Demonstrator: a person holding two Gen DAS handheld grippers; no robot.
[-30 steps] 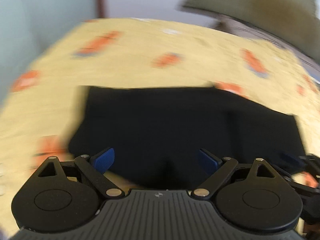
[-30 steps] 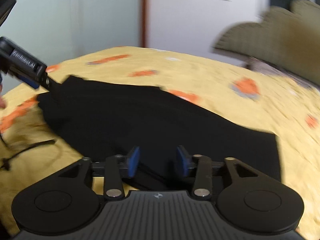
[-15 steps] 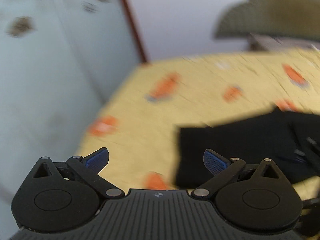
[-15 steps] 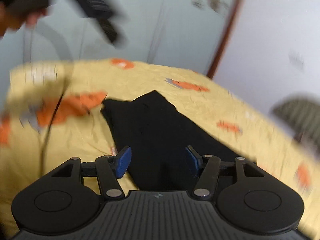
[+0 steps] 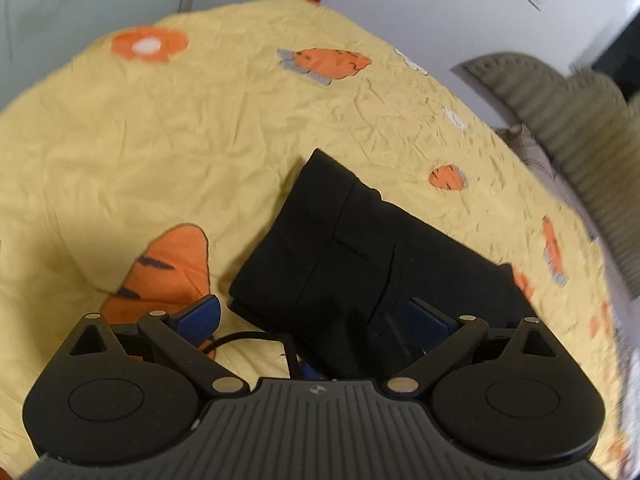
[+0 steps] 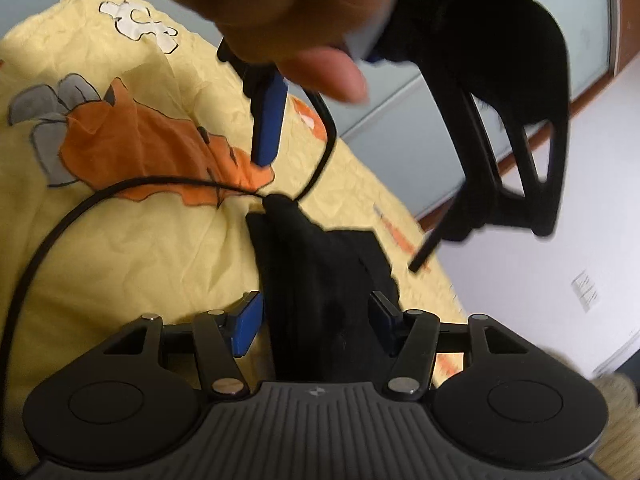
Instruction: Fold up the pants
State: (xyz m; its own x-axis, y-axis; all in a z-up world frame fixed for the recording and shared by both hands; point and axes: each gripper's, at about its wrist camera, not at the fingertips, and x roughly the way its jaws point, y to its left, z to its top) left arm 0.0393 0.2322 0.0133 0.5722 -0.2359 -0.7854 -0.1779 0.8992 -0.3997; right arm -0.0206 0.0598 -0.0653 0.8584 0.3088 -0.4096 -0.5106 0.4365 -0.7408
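Black pants (image 5: 360,256) lie folded in a flat stack on a yellow bed sheet (image 5: 160,140) with orange carrot prints. My left gripper (image 5: 316,316) is open and hovers over the near corner of the stack, its right finger above the cloth. My right gripper (image 6: 316,320) is open, its jaws on either side of an end of the pants (image 6: 320,272), not closed on it. In the right wrist view the left gripper (image 6: 400,128) hangs overhead, held by a hand (image 6: 280,12).
A black cable (image 6: 80,208) runs over the sheet and ends at the pants' far tip; it also shows in the left wrist view (image 5: 248,338). A ribbed olive cushion (image 5: 560,120) lies at the bed's right side. Pale walls and a wooden door frame (image 6: 560,112) stand behind.
Both grippers have swung round over the bed, with heavy blur. The pants now look like a shorter, thicker stack. The left gripper and hand now fill the top of the right wrist view.
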